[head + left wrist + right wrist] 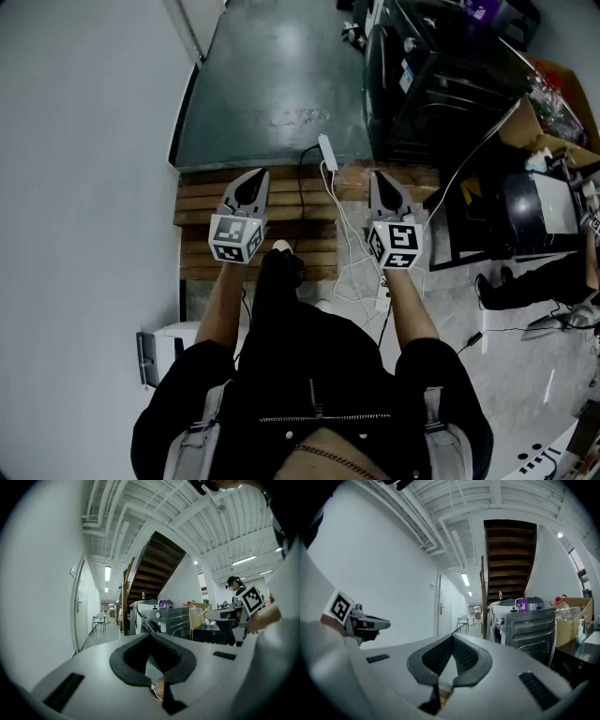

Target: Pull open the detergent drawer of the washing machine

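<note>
A dark grey washing machine (pixel 441 75) stands ahead and to the right, its ribbed side towards me. A knob shows on its front face (pixel 501 620); I cannot pick out the detergent drawer. A purple bottle (pixel 521 604) stands on a machine behind it. My left gripper (pixel 251 180) and right gripper (pixel 380 180) are held out level side by side over wooden slats, well short of the machine. Both are shut, with nothing between the jaws. The same machine appears in the left gripper view (pixel 171 619), beyond the closed jaws of the left gripper (pixel 151 635).
A white power strip (pixel 327 152) and loose cables (pixel 352 253) lie on the wooden slats (pixel 211 202) between the grippers. A white wall (pixel 84 187) runs along the left. A cardboard box (pixel 553 103) and clutter sit at the right. A dark staircase (pixel 508 564) rises ahead.
</note>
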A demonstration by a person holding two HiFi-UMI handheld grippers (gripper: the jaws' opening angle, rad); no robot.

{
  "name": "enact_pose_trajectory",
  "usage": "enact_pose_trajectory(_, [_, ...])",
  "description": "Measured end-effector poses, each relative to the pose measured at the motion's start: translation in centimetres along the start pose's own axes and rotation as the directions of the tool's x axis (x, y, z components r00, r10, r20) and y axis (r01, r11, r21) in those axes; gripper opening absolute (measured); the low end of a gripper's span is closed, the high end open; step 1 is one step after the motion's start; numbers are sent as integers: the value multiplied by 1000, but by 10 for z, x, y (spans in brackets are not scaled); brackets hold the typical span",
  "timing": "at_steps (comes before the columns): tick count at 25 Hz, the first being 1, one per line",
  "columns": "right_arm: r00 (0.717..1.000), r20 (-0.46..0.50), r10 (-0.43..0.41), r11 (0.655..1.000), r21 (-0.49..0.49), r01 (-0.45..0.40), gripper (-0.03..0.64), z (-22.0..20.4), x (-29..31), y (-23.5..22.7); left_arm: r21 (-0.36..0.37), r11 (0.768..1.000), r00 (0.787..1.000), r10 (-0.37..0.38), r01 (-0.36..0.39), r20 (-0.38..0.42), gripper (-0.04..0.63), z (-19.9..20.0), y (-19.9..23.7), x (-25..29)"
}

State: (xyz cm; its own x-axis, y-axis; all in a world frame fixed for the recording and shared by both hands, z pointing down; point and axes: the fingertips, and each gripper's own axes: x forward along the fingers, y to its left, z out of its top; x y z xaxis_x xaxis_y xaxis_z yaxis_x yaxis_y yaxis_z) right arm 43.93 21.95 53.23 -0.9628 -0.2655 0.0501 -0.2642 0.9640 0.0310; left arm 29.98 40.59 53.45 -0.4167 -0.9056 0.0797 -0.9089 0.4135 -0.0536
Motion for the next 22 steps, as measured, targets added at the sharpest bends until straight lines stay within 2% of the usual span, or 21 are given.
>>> enact_pose_trajectory(4, [999, 13, 44, 999, 29, -45, 5, -1, 5, 4, 0, 1000, 1000, 14, -14, -7, 20, -3, 6, 1])
enact_pose_trajectory(11, [998, -30, 51, 998, 24, -50, 6, -12, 30, 3, -35, 999, 999, 22, -23, -26, 20, -17, 23, 19])
enact_pose_trajectory(16, [998, -36, 49, 998, 33, -48, 6, -11, 78, -5, -34, 999, 1000, 5, -6, -22, 20, -16, 52, 58])
enact_pose_trajectory(22, [996, -80, 46, 999, 1, -46, 6, 4, 156, -9, -31, 999, 999, -22, 21, -38, 20, -4, 109, 114])
